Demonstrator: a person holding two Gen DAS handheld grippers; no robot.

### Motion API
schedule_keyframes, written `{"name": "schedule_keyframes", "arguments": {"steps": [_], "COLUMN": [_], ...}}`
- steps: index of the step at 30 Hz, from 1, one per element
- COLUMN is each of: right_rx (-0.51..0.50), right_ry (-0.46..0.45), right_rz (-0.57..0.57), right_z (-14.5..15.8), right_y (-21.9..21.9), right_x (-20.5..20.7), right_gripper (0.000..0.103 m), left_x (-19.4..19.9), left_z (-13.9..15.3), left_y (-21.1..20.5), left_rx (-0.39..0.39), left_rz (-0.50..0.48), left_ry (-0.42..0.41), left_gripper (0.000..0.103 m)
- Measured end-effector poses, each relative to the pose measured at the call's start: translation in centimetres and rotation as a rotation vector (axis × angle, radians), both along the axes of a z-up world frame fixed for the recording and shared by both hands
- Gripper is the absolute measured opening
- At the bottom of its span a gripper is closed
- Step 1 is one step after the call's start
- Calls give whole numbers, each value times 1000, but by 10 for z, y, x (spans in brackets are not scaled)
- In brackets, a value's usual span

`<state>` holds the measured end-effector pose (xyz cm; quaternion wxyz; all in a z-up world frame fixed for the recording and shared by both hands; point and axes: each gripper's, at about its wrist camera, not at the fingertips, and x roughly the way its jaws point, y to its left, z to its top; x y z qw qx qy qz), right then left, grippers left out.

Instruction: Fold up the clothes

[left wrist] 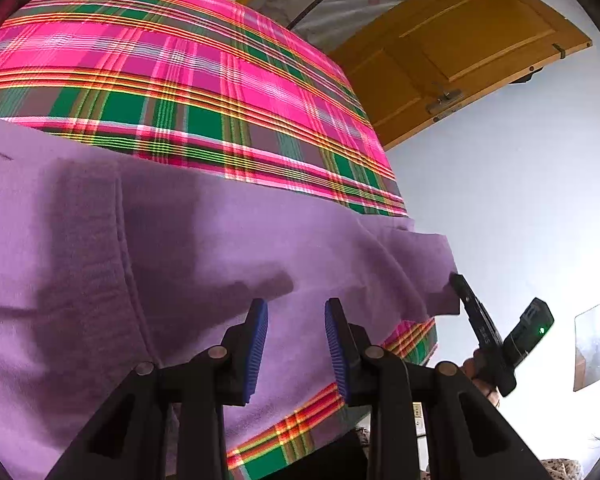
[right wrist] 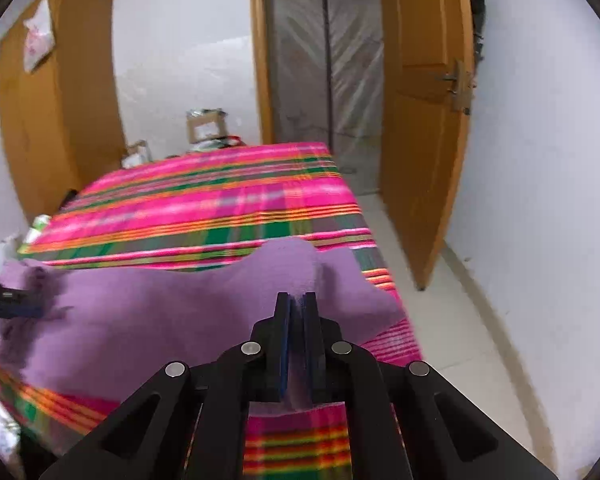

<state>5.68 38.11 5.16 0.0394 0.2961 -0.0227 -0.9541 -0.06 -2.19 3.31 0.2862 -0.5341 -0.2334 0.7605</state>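
A purple garment lies on a pink and green plaid sheet. In the left wrist view my left gripper is open, its blue pads just above the garment's near edge, holding nothing. My right gripper shows at the right, pinching the garment's corner. In the right wrist view my right gripper is shut on the purple garment and lifts its edge off the sheet. My left gripper shows at the far left edge of that view.
An open wooden door and a plastic-covered doorway stand beyond the bed's far right corner. A wooden wardrobe stands at the left. Boxes sit behind the bed. White tiled floor runs along the right side.
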Motion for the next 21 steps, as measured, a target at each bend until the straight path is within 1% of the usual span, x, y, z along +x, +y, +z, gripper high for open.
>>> {"name": "schedule_keyframes", "arguments": {"steps": [3,5,6,9,10,13,15,16,17,18,19,20,21], "right_rx": [-83,-147,-159,-139,-147,-106,-61,-42,-59,-76,-93,-109,-125], "right_ry": [6,-11,-23,-51,-79,-134,-163,-176,-168,-160,-153,-145,-136], "right_rz": [101,186,233,317,368,420,405,397,384,371,358,345,333], "right_z": [3,2,0,-6,-10,-21,-26,-29,-25,-21,-18,-14,-10], "right_y": [-4,-9,-15,-28,-33,-40,-39,-38,-35,-31,-28,-24,-21], "right_x": [18,26,30,38,40,44,42,41,38,34,31,28,25], "right_gripper": [6,6,6,6,6,6,6,9,9,11,19,33,38], "left_x": [4,5,6,10,11,10,9,8,8,7,6,6,5], "left_z": [1,1,1,2,3,2,2,2,1,1,1,1,0], "left_y": [3,6,8,10,10,9,9,9,8,8,8,8,8], "left_rx": [3,9,11,12,11,11,11,11,12,12,12,12,12], "left_rz": [-12,-20,-23,-37,-37,-36,-35,-34,-33,-33,-32,-31,-30], "left_ry": [2,0,0,4,5,4,2,2,1,1,0,-1,-1], "left_gripper": [30,30,30,30,30,30,30,30,30,30,30,30,30]}}
